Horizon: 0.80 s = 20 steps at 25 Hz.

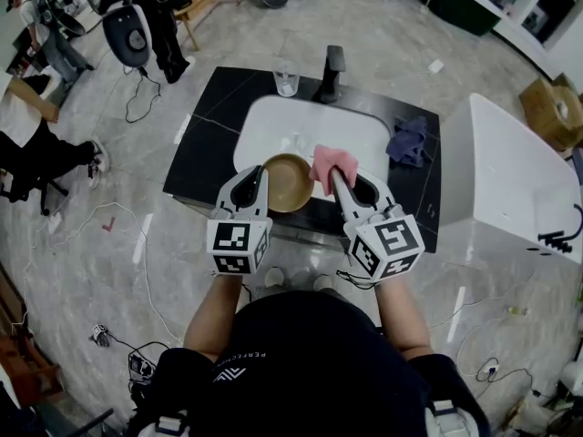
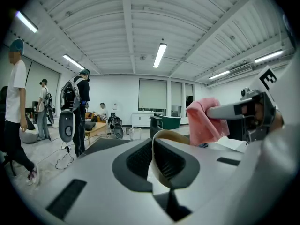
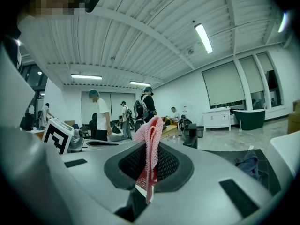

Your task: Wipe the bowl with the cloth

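Got my left gripper (image 1: 259,180) clamped on the tan bowl (image 1: 288,183) by its rim, steadying it over the sink (image 1: 282,121) so my right gripper (image 1: 337,178), pinching the pink cloth (image 1: 332,163), can get inside.

Left gripper (image 1: 260,177) clamps the bowl (image 1: 290,188) rim; right gripper (image 1: 334,178) (alongside, apparently level) pinches the cloth (image 1: 332,159).

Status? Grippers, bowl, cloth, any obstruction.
Left gripper shut on bowl rim, over sink. Right gripper shut on cloth, at bowl's right edge; contact unclear. Nothing between them; blue rag lies aside on counter.
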Each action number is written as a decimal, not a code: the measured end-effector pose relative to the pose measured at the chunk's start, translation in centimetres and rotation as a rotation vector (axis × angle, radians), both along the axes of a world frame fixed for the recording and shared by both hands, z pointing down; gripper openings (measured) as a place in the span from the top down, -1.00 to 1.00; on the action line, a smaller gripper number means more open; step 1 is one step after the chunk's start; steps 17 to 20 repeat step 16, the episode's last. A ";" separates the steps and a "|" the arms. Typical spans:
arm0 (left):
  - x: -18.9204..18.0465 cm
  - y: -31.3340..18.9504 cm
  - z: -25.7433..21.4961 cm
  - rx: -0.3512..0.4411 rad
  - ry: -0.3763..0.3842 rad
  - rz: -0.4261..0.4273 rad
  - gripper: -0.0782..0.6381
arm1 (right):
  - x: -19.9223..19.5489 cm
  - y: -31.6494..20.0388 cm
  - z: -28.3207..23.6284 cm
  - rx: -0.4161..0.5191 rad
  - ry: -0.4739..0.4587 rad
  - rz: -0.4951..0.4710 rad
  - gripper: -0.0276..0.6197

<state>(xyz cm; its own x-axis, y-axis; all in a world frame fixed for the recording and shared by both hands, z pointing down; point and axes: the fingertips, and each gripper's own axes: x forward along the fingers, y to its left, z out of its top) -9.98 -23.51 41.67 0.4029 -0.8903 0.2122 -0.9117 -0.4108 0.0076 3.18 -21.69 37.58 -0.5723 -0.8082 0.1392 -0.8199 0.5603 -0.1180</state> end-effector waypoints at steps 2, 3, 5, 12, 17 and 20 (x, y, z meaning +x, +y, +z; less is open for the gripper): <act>-0.2 0.0 0.0 0.000 0.000 -0.003 0.73 | 0.0 0.0 0.0 -0.001 -0.005 0.001 0.77; -0.3 0.0 0.0 0.001 0.000 -0.004 0.73 | 0.0 0.0 -0.1 0.001 -0.007 0.002 0.77; -0.4 -0.1 -0.1 0.005 -0.001 -0.006 0.73 | -0.1 0.1 -0.2 0.005 -0.007 0.005 0.77; -0.6 -0.1 -0.3 0.011 0.004 -0.011 0.73 | 0.0 0.0 0.0 0.004 -0.002 0.006 0.77; -0.5 0.0 -0.4 0.007 0.006 -0.011 0.73 | 0.1 0.1 -0.4 0.008 -0.007 0.008 0.77; -0.5 0.0 -0.4 0.007 0.006 -0.011 0.73 | 0.1 0.1 -0.4 0.008 -0.007 0.008 0.77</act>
